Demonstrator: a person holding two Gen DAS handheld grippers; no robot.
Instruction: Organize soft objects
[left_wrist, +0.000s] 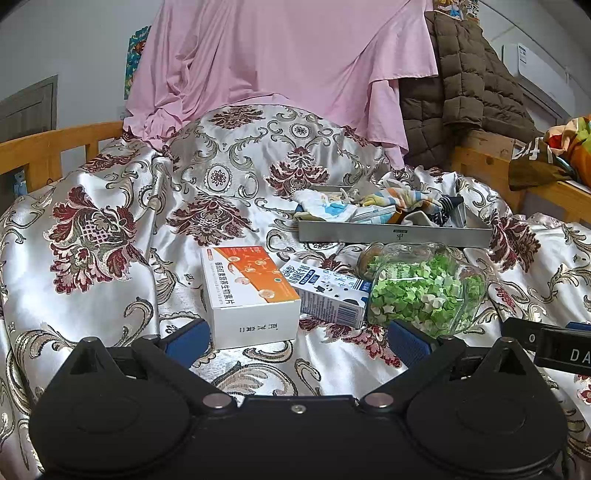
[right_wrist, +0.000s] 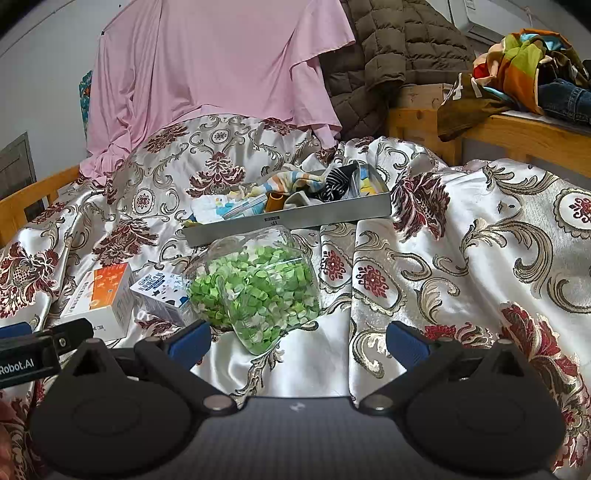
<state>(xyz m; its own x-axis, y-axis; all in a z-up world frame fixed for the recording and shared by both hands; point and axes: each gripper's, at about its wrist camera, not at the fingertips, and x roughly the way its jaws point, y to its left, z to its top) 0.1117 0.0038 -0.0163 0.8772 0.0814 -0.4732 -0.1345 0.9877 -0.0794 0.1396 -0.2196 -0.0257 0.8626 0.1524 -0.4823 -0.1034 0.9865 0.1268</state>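
Socks (left_wrist: 406, 206) and small cloths heaped in the grey tray (left_wrist: 391, 234) at the far side of the bed cover (left_wrist: 110, 295): striped, pale blue, dark patterned. Likely light and limp, so pinch a bunched fold near the tray's front wall. Left gripper (left_wrist: 295, 341) and right gripper (right_wrist: 297, 341) both spread wide, empty. Jar of green stars (right_wrist: 255, 291) lies just before the tray and looks breakable; best kept clear of.
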